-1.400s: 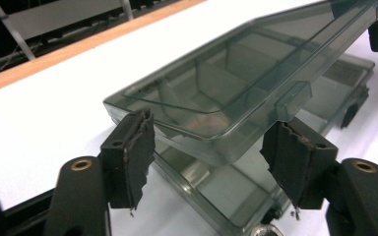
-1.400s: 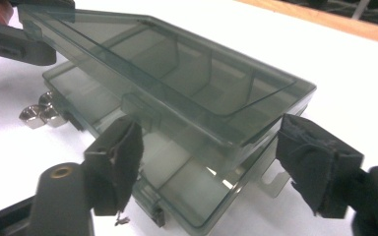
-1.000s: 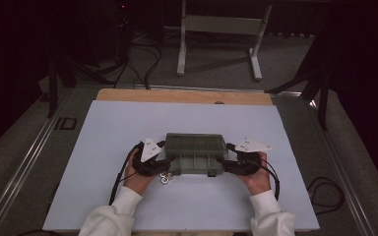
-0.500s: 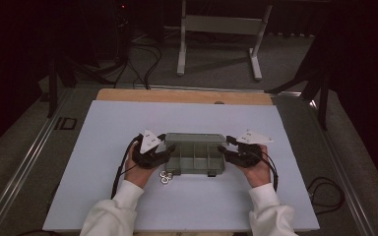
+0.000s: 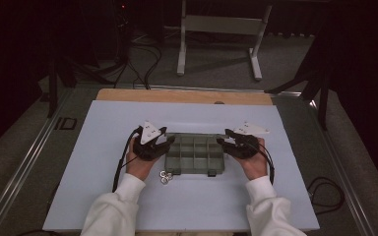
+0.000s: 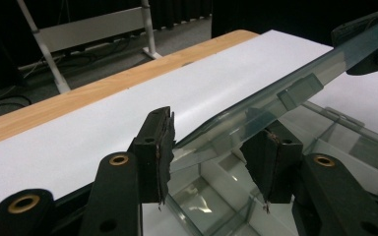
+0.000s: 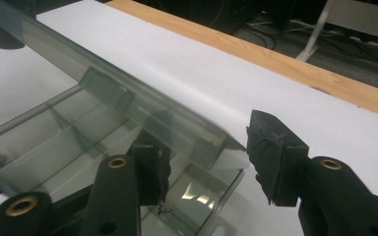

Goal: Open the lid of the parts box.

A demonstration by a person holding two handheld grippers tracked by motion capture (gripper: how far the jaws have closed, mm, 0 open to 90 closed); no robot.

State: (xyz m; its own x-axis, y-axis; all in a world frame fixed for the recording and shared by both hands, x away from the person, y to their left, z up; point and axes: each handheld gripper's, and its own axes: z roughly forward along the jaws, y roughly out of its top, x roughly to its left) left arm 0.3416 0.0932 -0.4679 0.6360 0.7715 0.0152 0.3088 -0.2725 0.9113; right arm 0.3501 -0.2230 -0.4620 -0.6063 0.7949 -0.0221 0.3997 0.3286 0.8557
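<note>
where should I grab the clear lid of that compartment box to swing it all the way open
Take the lid by its raised free edge at the two end corners, one gripper from each end of the box. It is a thin, wide, hinged panel already tilted up, so its corners sit between the left gripper and the right gripper.

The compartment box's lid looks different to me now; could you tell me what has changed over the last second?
The clear lid was flat on the compartment box and is now lifted, tilted up at the front. The left gripper and right gripper each straddle a lid corner, their jaws having just been closing, and both hands have shifted slightly. The box base, the small metal rings in front of it and the white mat stayed put.
</note>
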